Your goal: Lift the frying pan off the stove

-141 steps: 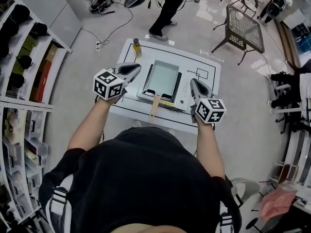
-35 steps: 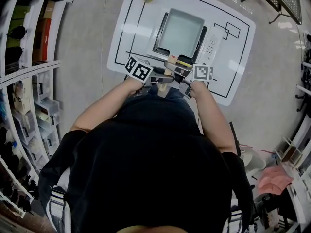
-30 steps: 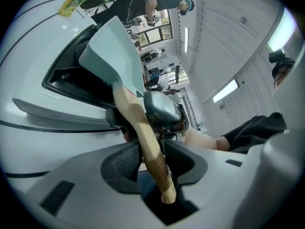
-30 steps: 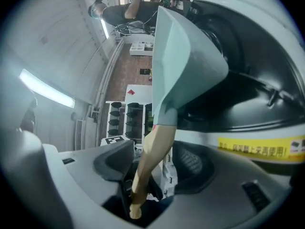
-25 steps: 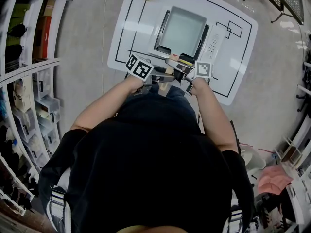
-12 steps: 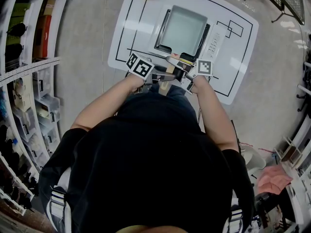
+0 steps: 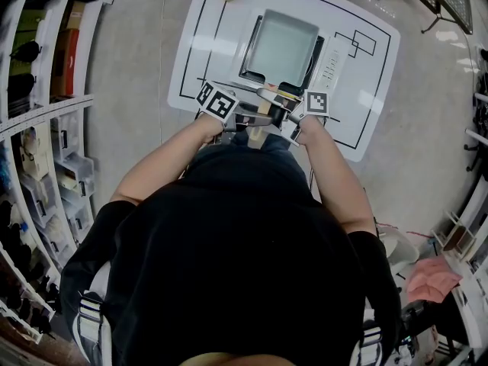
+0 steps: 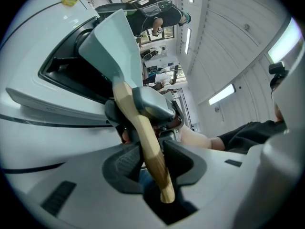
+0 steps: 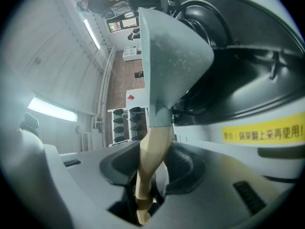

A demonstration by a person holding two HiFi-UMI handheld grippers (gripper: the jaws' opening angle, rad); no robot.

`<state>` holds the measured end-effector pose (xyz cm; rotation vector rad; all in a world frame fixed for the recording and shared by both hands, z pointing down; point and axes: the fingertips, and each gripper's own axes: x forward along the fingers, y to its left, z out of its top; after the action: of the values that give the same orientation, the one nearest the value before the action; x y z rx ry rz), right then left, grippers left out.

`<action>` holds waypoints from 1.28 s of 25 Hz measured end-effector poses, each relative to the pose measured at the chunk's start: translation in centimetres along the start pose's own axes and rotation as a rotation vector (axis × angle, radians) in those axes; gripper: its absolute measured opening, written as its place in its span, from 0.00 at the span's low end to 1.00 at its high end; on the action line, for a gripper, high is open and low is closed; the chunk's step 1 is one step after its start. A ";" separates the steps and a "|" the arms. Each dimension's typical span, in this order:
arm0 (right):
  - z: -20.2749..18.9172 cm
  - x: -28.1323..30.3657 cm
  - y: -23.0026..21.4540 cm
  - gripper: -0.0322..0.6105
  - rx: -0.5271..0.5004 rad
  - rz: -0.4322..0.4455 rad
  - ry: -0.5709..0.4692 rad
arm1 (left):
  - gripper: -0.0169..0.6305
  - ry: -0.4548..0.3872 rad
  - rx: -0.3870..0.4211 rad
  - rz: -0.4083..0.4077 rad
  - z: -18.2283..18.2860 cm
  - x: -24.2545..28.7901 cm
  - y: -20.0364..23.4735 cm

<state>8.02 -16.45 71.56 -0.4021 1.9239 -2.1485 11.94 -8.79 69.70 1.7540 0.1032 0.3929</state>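
Your left gripper [image 8: 148,165] and right gripper [image 9: 153,170] each have their fingers pressed on the pale wooden handle [image 8: 142,136] of the grey rectangular frying pan [image 7: 280,46], both pairs having just been closing around it. The right one grips nearer the pan body and the left one nearer the handle's end. The pan sits on the white tabletop stove [image 7: 330,65] in the middle of the white desk [image 7: 204,48], just beyond your hands.
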 end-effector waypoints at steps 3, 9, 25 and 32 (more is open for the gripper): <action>0.1 -0.1 0.1 0.27 0.008 0.005 -0.005 | 0.23 -0.003 -0.002 -0.009 0.1 0.1 -0.3; -0.1 -0.1 0.4 0.27 0.024 0.008 -0.015 | 0.23 0.000 0.001 -0.024 0.1 -0.1 -0.9; 0.4 -0.5 2.9 0.27 -0.009 0.011 -0.039 | 0.24 -0.003 0.042 -0.045 1.1 -0.3 -3.1; 0.6 -0.6 4.6 0.27 -0.041 0.021 -0.048 | 0.23 -0.006 0.061 -0.060 1.6 -0.4 -4.5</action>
<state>8.79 -17.32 67.00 -0.4351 1.9399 -2.0711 12.74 -9.34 65.00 1.8072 0.1647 0.3437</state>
